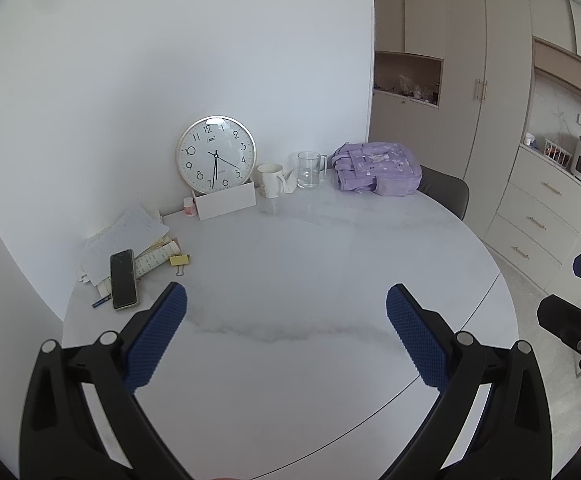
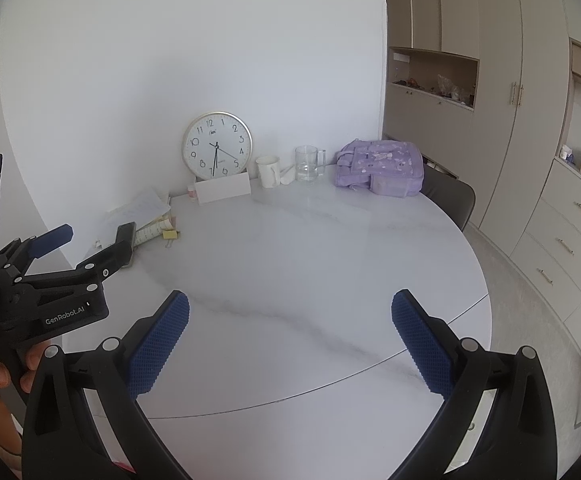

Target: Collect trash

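- The left claw (image 1: 286, 300) is held wide apart above the round white marble-patterned table (image 1: 310, 264), with nothing between its blue ribbed pads (image 1: 158, 336).
- The right claw (image 2: 290, 304) is likewise spread wide and grips nothing; the left claw is seen at the left edge of its view.
- A crumpled white tissue (image 1: 290, 180) (the likeliest trash) is seen at the far side of the table, between the white ceramic mug (image 1: 271, 180) and the clear glass mug (image 1: 310, 169), touching the white mug.
- A round white wall clock (image 1: 216, 155) is propped against the wall behind a white card box (image 1: 226, 201).
- A black smartphone (image 1: 123, 279) lies on a loose stack of papers (image 1: 126, 236) at the left.
- A lilac fabric bag (image 1: 376, 172) lies at the far right of the table.
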